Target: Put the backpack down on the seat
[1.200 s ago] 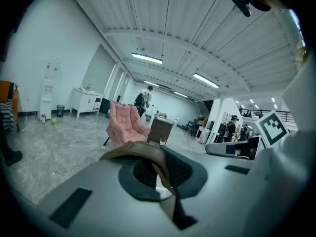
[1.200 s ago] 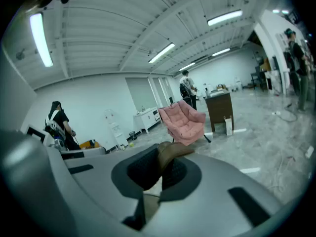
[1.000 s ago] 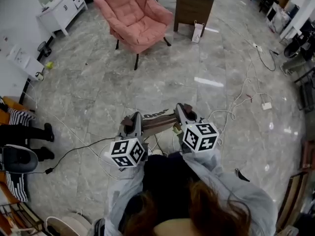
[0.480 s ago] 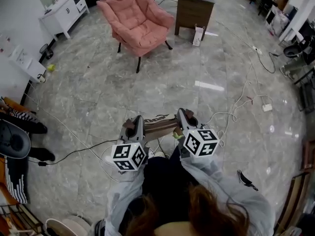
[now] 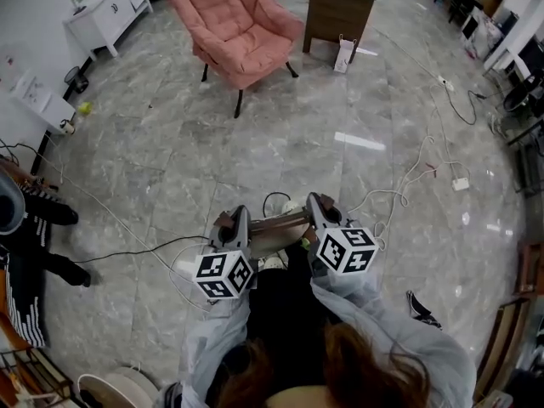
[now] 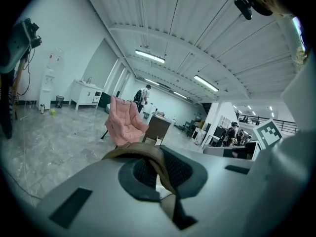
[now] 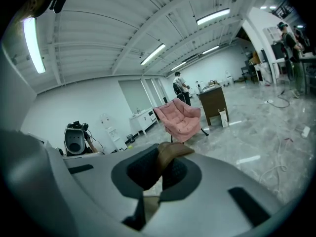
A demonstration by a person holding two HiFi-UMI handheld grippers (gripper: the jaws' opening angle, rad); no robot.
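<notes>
The backpack's brown strap [image 5: 274, 225] stretches level between my two grippers, close in front of the person's body. My left gripper [image 5: 231, 221] is shut on its left end and my right gripper [image 5: 316, 204] on its right end. A dark mass [image 5: 285, 300] sits below the strap; I cannot tell whether it is the bag or clothing. In the left gripper view the strap [image 6: 143, 152] loops between the closed jaws [image 6: 158, 174]. The right gripper view shows the strap [image 7: 170, 154] pinched the same way [image 7: 159, 174]. The seat, a pink cushioned armchair [image 5: 234, 28] [image 6: 126, 125] [image 7: 181, 117], stands empty far ahead across the marble floor.
A brown wooden desk [image 5: 338, 7] with a white paper bag [image 5: 344, 55] stands right of the chair. A white cabinet [image 5: 106, 11] lines the left wall. Cables [image 5: 408, 177] trail over the floor, and one loop lies just beyond the strap. A person's legs [image 5: 38, 236] show at left.
Both grippers have sunk a little together, still holding the strap. A floor cable loop now shows beyond it. The person at the left edge has shifted.
</notes>
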